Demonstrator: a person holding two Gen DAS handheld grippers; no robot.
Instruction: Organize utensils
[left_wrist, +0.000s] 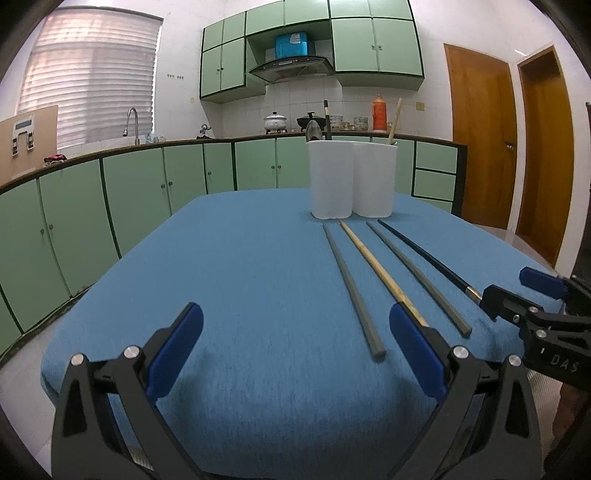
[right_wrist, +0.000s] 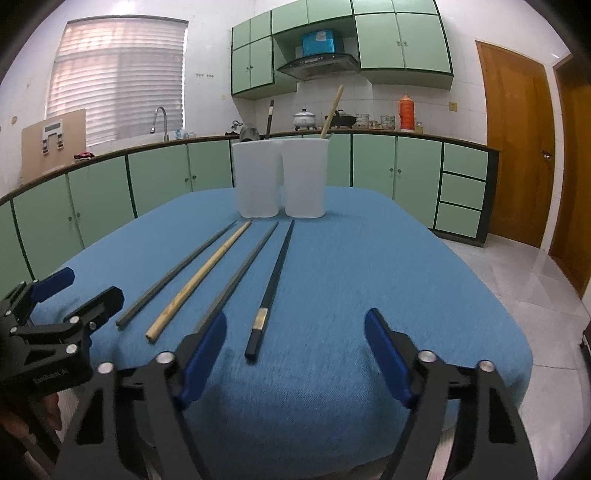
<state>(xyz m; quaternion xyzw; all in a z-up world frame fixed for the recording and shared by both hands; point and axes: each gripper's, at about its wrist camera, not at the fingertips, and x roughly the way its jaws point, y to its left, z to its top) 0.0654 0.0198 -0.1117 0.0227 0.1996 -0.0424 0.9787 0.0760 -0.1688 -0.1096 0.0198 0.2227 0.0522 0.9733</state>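
Chopsticks lie in a row of four on the blue, felt-like cloth (left_wrist: 240, 295) that covers your table, each with its long axis running from the near edge toward the two white containers at the far side. From left to right you have a grey chopstick (left_wrist: 351, 288) with squared edges, a pale bamboo chopstick (left_wrist: 373, 262) that is round and matte, a second grey chopstick (left_wrist: 417, 275), and a glossy black chopstick (right_wrist: 275, 277) with a pale metal band near its thick near end. All four taper toward the far tips, which stop just short of the containers, and they fan slightly apart toward you. The left container (left_wrist: 330, 181) and the right container (left_wrist: 375, 181) are smooth translucent plastic tumblers standing upright and touching; a dark utensil and a black stick rise from the left one, a bamboo stick from the right one. Your left gripper (left_wrist: 295, 349) stands wide apart with nothing between its blue pads; its right finger (left_wrist: 415, 354) covers the near end of the bamboo chopstick in the left wrist view, though contact cannot be told. Your right gripper (right_wrist: 295, 354) is also apart and empty, its fingers framing the banded near end of the black chopstick without touching it.
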